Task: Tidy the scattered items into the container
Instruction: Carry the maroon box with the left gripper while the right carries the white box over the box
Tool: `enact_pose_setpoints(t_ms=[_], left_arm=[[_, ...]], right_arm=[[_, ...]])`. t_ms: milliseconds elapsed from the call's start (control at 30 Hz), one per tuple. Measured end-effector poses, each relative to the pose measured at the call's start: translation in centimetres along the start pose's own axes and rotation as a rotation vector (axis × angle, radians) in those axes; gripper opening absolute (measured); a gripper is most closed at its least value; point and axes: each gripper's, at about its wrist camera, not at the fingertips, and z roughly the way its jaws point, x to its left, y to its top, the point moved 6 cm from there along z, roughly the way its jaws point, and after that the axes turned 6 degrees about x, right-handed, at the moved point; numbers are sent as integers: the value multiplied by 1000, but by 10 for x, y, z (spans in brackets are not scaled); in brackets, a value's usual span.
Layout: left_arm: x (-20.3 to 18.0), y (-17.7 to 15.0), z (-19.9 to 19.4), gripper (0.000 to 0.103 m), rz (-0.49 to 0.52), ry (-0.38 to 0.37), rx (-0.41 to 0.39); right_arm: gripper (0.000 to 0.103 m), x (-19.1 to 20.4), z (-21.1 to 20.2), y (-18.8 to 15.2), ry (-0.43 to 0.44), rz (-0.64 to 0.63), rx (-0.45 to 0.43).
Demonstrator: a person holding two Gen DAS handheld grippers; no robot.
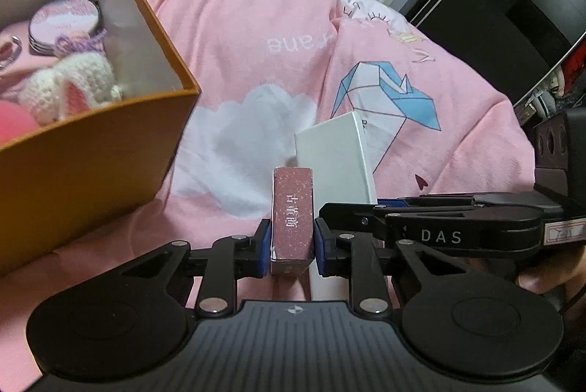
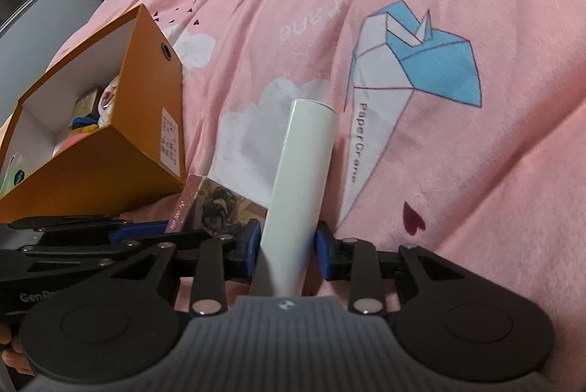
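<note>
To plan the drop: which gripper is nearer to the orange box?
Left. The left gripper, holding the pink box, sits beside the orange box; the right gripper, holding the white box, is farther out.

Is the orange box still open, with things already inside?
Open: the orange box has no lid, and a crocheted white toy and round tin lie inside.

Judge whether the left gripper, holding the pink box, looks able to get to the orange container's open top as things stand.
Probably yes. The left gripper is shut on the pink box, and the orange container sits just to its left with nothing between them; its open top is uncovered.
</note>
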Motion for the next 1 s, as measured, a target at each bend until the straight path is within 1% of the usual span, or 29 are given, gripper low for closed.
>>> enact_pose_setpoints(t_ms=[233, 467, 567, 767, 1000], left_arm=[[0, -2, -37, 26, 14, 0, -46], [3, -2, -85, 26, 6, -21, -126], [5, -1, -110, 26, 2, -28, -172], [12, 6, -161, 26, -16, -27, -271], [33, 17, -213, 26, -34, 53, -376]], right_arm=[[31, 20, -18, 6, 5, -54, -32], [31, 52, -49, 20, 39, -135, -95], [31, 71, -66, 28, 56, -199, -126], [31, 120, -96, 48, 80, -378, -197], [31, 181, -109, 70, 128, -583, -258]])
